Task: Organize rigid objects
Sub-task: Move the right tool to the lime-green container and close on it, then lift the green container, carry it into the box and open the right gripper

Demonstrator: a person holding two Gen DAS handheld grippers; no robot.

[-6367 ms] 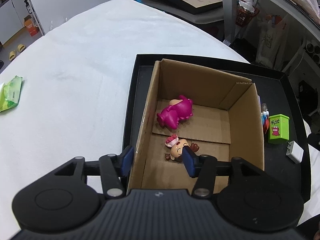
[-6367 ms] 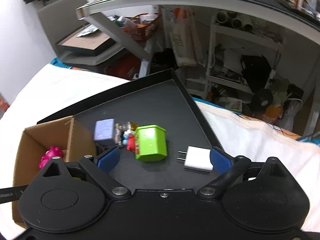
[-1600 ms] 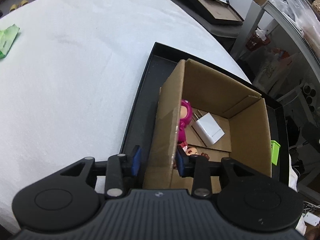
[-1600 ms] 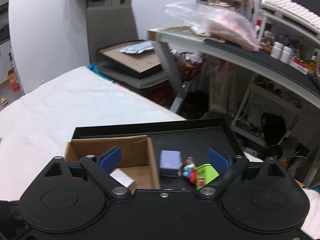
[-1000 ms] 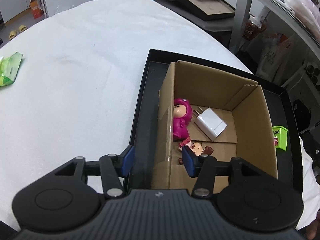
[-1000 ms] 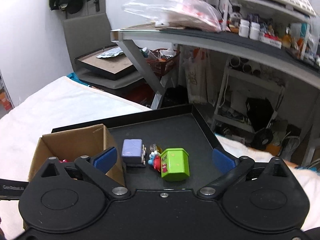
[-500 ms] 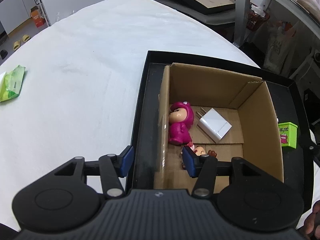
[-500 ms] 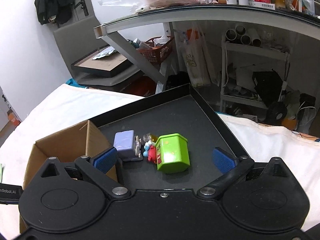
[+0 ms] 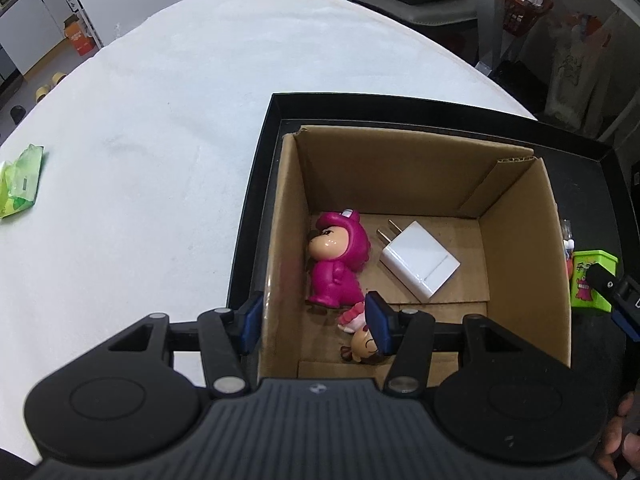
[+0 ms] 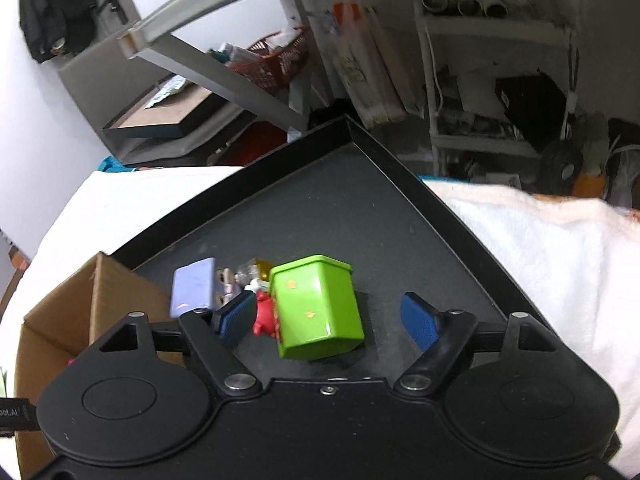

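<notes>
A cardboard box (image 9: 524, 240) stands in a black tray (image 9: 256, 184). It holds a pink figurine (image 9: 338, 258), a white charger (image 9: 420, 260) and a small doll (image 9: 362, 342). My left gripper (image 9: 314, 322) is open, its fingers either side of the box's left wall. In the right wrist view a green box (image 10: 316, 308) lies on the tray (image 10: 332, 208), between the fingers of my open right gripper (image 10: 328, 320). A lilac block (image 10: 192, 288) and small toys (image 10: 250, 280) lie to its left. The green box also shows in the left wrist view (image 9: 590, 278).
A white cloth (image 9: 140, 140) covers the table around the tray. A green packet (image 9: 20, 182) lies at its far left. Shelves and clutter (image 10: 500, 80) stand beyond the tray's far corner. The cardboard box's corner (image 10: 100, 304) sits left of the lilac block.
My right gripper has come down and forward over the green box, which now lies between its fingers. My left gripper has shifted slightly, still straddling the box's left wall.
</notes>
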